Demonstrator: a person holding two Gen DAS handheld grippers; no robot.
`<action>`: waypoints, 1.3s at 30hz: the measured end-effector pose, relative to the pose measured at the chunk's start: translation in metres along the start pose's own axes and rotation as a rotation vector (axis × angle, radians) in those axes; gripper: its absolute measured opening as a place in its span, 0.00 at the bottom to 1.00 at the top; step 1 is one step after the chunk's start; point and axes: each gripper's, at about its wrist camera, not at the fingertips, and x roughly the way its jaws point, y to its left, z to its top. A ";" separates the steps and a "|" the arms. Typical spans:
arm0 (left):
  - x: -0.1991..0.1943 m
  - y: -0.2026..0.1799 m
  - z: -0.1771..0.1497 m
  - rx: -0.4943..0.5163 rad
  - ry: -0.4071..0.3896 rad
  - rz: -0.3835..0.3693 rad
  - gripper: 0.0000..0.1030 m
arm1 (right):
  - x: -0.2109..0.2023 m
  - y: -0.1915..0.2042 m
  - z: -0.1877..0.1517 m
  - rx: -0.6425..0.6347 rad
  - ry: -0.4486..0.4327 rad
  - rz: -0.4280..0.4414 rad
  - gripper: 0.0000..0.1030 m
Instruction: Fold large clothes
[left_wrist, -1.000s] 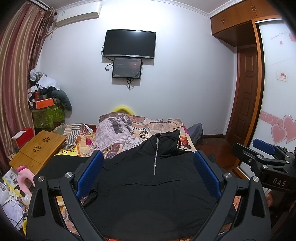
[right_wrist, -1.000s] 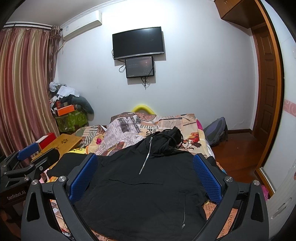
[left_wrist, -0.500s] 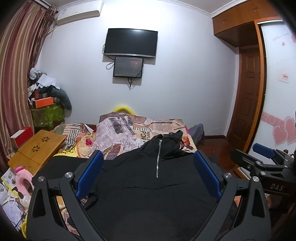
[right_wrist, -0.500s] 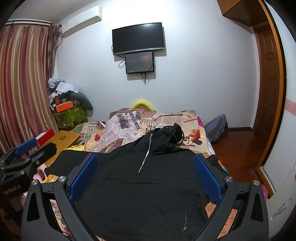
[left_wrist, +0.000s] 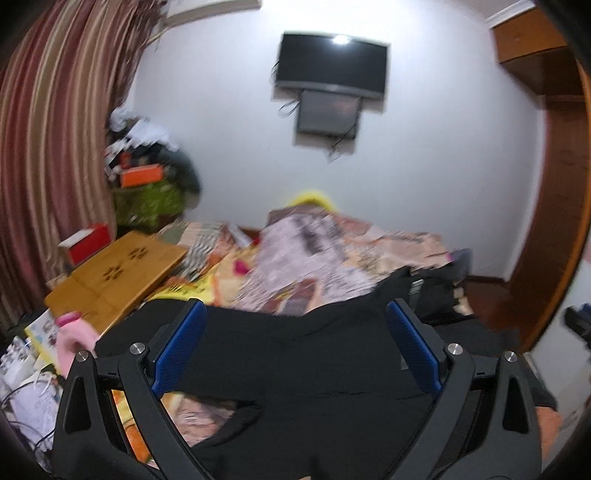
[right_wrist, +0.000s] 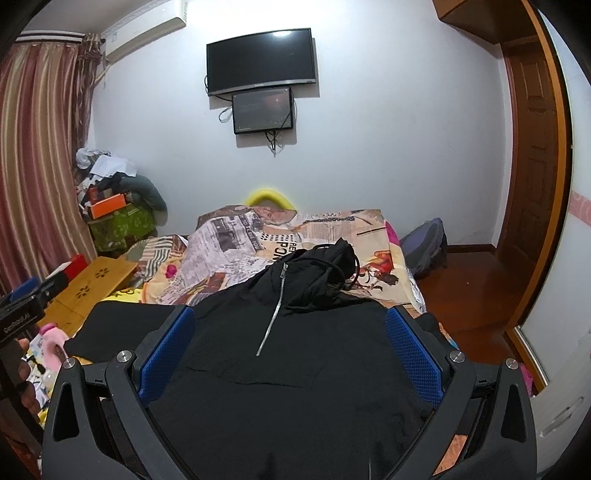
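A large black hooded pullover (right_wrist: 288, 369) with a short silver zip (right_wrist: 271, 321) lies spread flat on the bed, hood toward the far wall. It also shows in the left wrist view (left_wrist: 303, 369), blurred. My left gripper (left_wrist: 295, 350) is open and empty above the garment's left part. My right gripper (right_wrist: 291, 354) is open and empty above its middle. Neither touches the cloth. The left gripper's body (right_wrist: 26, 306) shows at the left edge of the right wrist view.
The bed has a newspaper-print cover (right_wrist: 258, 240). A wooden lap table (left_wrist: 114, 273) and a red box (left_wrist: 86, 243) sit left of the bed, with a cluttered pile (right_wrist: 110, 192) in the corner. A backpack (right_wrist: 424, 247) and a wooden door (right_wrist: 532, 166) are to the right.
The left gripper has swung left and tilted, blurring its view; the wooden table and curtain now fill more of it. The right gripper has moved slightly closer over the pullover.
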 end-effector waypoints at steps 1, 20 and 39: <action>0.013 0.010 -0.002 -0.009 0.026 0.021 0.95 | 0.006 0.000 0.001 0.002 0.006 -0.007 0.99; 0.170 0.213 -0.089 -0.436 0.493 0.075 0.88 | 0.111 0.007 -0.006 -0.106 0.201 -0.168 0.99; 0.210 0.264 -0.127 -0.586 0.570 0.134 0.35 | 0.132 0.004 -0.022 -0.071 0.357 -0.116 0.99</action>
